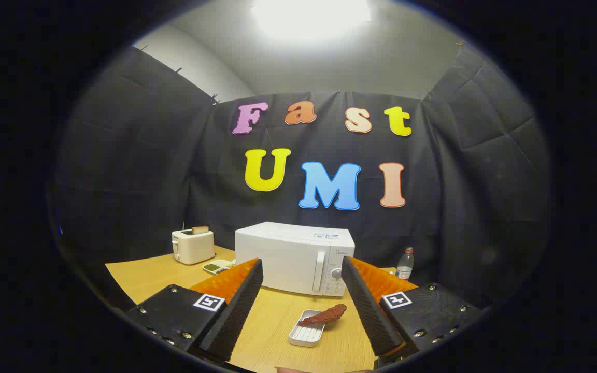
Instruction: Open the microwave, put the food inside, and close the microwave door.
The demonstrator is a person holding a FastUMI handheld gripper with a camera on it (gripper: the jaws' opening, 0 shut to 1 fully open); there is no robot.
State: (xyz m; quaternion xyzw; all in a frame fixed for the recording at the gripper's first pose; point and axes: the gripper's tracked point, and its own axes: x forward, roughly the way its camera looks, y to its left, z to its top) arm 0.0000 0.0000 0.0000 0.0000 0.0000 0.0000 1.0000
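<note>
Food [323,315] is lying across a small white tray [306,335] on the bench [278,321], between our fingers [231,316], untouched. We are holding them wide apart, gripping nothing, facing the closed microwave [293,256] just beyond.

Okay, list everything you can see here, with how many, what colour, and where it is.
microwave: one, white, door shut, beyond the fingers on the table
tray: one, white, between the fingers, near the microwave's front
food: one, reddish brown, lying across the tray's far end
toaster: one, cream, left of the microwave, a slice sticking out
small dish: one, white, something green inside, beside the toaster
bottle: one, clear, right of the microwave
table: one, light wood
gripper: one, fingers wide apart, holding nothing
</note>
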